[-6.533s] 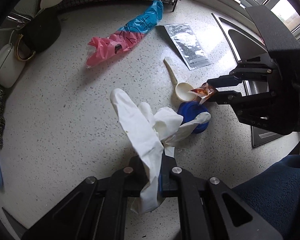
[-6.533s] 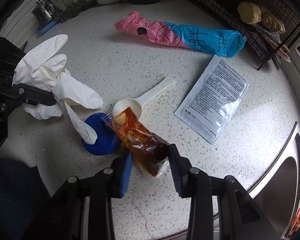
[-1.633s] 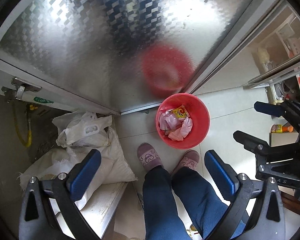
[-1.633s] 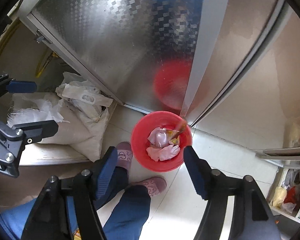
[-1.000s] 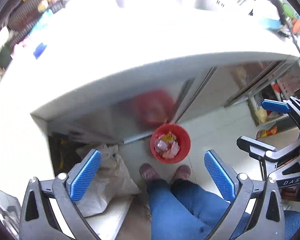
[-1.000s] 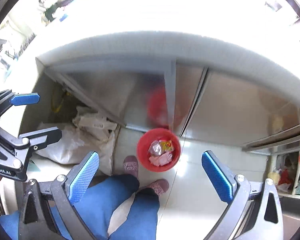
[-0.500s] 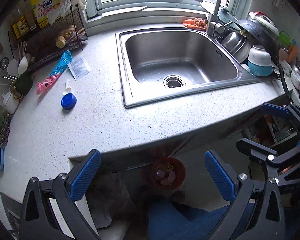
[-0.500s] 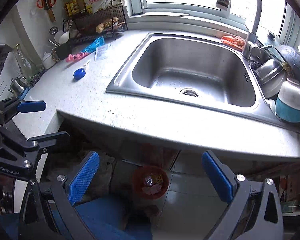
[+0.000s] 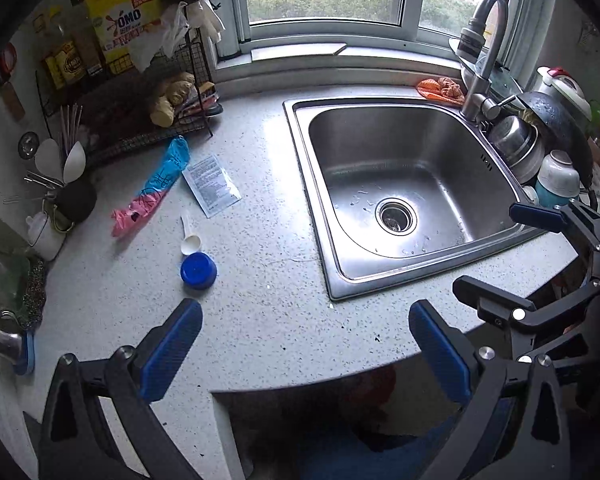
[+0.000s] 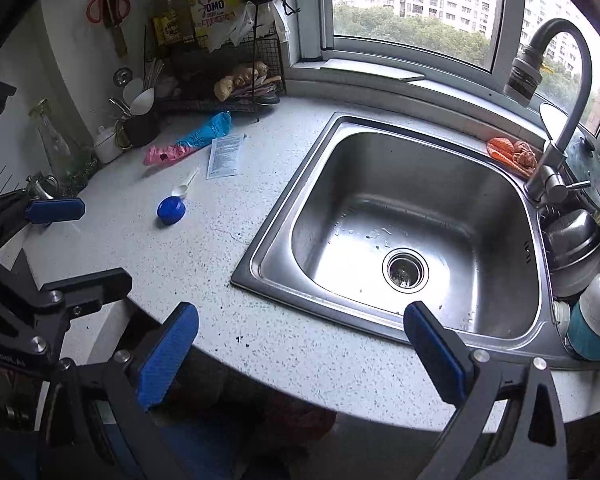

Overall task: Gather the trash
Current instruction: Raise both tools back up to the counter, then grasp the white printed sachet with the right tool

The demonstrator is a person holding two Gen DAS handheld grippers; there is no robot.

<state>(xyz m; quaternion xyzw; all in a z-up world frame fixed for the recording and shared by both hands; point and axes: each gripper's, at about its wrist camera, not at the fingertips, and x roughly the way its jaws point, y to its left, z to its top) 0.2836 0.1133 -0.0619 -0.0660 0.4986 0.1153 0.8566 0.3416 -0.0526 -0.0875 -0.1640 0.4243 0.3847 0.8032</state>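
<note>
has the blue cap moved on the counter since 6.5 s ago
No. The blue cap lies just below the bowl of the white scoop, as it did earlier, with the pink and blue wrapper beyond them.

We count four loose items on the countertop: one pink-and-blue plastic bag, one flat white sachet, one white scoop, one blue cap. We count one steel sink with one drain and one tap. One orange cloth lies on the sink's far rim. One wire rack stands in the corner, carrying one yellow detergent jug. One pair of scissors hangs on the wall. Dishes stacked right of the sink: number not resolvable. We see two grippers, left gripper and right gripper, both with jaws spread and holding nothing.
</note>
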